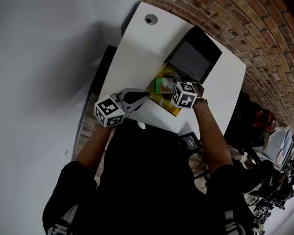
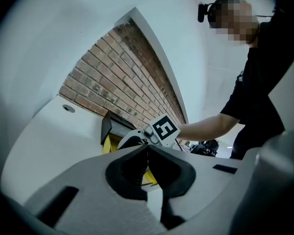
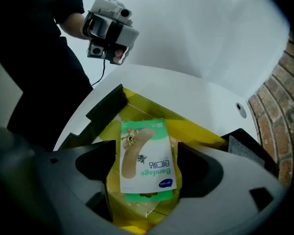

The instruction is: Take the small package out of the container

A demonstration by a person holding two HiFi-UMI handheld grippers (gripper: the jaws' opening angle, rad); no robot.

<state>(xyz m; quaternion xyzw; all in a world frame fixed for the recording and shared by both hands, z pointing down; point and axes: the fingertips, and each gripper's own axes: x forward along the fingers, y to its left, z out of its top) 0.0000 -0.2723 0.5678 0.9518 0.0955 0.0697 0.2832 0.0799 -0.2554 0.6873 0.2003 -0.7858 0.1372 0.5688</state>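
The small package [image 3: 147, 165], a white and green bandage packet, lies flat in the yellow container [image 3: 201, 133]. My right gripper [image 3: 147, 145] points steeply down over it, jaws open wide on either side of the packet, the pads not pressing on it. In the head view the packet [image 1: 162, 85] shows just left of the right gripper [image 1: 169, 85], inside the yellow container [image 1: 172, 109]. My left gripper [image 1: 146, 95] is held level near the table's front edge, just left of the container, its jaws shut with nothing between them; in its own view the left gripper [image 2: 147, 147] faces the container [image 2: 108, 143].
The container's black lid [image 1: 193, 58] stands open behind the yellow part. The white table [image 1: 132, 62] has a round cable hole [image 1: 151, 19] at its far corner. A brick wall [image 1: 245, 28] runs along the far side. A small black device [image 1: 190, 140] sits below the table's near edge.
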